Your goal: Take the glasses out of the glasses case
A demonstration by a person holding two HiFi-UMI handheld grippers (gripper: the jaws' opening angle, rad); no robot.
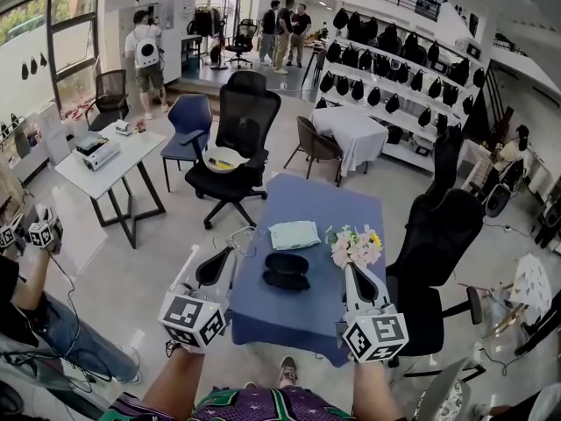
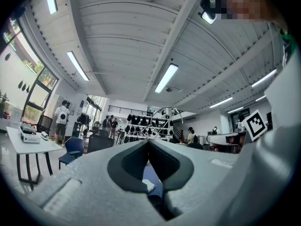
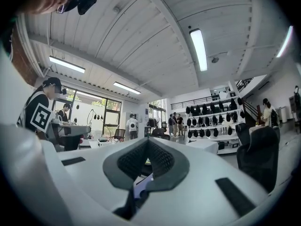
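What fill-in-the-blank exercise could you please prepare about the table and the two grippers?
1. The glasses case on the blue table is ____, not open.
2. The left gripper and the right gripper both have their jaws ____, holding nothing.
3. The flowers lie nearer the ____ gripper.
4. Seen from the person, the folded cloth lies on the case's ____ side.
Missing words: closed; shut; right; far.

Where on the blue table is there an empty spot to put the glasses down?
Bare: the table strip in front of the glasses case, between the left gripper and right gripper, and the far end beyond the cloth. Crowded: the middle, with cloth, case and flowers.
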